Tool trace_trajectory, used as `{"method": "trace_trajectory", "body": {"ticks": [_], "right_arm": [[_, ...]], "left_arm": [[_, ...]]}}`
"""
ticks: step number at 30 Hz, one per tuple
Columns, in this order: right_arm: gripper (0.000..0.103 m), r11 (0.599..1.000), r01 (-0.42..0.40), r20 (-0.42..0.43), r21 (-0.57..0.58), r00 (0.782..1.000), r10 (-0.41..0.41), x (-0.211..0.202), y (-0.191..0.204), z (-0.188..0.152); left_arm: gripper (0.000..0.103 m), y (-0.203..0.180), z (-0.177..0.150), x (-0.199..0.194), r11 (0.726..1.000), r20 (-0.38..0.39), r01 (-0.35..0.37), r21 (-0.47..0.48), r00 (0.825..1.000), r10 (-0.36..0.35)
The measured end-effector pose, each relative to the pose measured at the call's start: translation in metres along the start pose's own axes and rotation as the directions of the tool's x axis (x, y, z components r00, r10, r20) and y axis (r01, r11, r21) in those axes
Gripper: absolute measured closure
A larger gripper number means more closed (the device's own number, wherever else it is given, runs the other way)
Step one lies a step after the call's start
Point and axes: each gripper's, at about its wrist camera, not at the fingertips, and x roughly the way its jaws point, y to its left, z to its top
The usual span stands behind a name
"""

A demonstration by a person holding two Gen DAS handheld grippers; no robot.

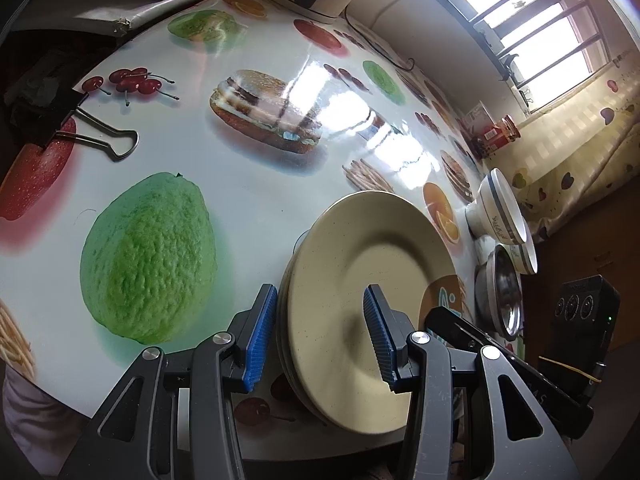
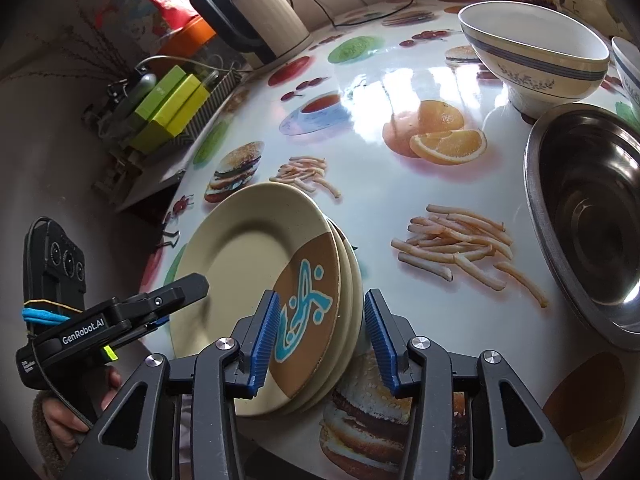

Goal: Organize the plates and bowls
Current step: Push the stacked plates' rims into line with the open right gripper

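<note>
right wrist | steel bowl (image 2: pixel 592 216) nr plates (image 2: pixel 256 280) | kettle (image 2: pixel 260 12) far back

Bright window (image 1: pixel 532 12) glare, fisheye-warped edges.

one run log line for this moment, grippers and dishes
left gripper: open astride plate stack rim | right gripper: open astride opposite rim | stack: on table | steel bowl, ceramic bowl: untouched

My worktop (image 1: pixel 280 184) wears a glossy printed plastic cover, the plates (image 2: pixel 248 256) look matt speckled ceramic, and the basin (image 2: pixel 588 216) is shiny metal.
</note>
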Motion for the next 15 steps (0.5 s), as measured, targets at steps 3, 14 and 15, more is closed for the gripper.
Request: {"method": "trace_trajectory", "body": {"ticks": [3, 14, 15], "right_arm": [[0.063, 1.000, 0.004, -0.002, -0.001, 1.000, -0.004, 0.002, 0.000, 0.003], [0.067, 1.000, 0.001, -0.012, 0.003, 1.000, -0.001, 0.007, -0.001, 0.016], [0.067, 1.000, 0.002, -0.011, 0.002, 1.000, -0.002, 0.008, -0.001, 0.018]], "left_arm": [[0.057, -0.002, 0.002, 0.001, 1.000, 0.001, -0.016, 0.008, 1.000, 0.016], [0.059, -0.003, 0.021, 0.008, 0.999, 0.004, -0.048, 0.002, 0.999, 0.048], [0.059, -0.003, 0.024, 0.009, 0.999, 0.003, -0.048, 0.004, 0.999, 0.048]]}}
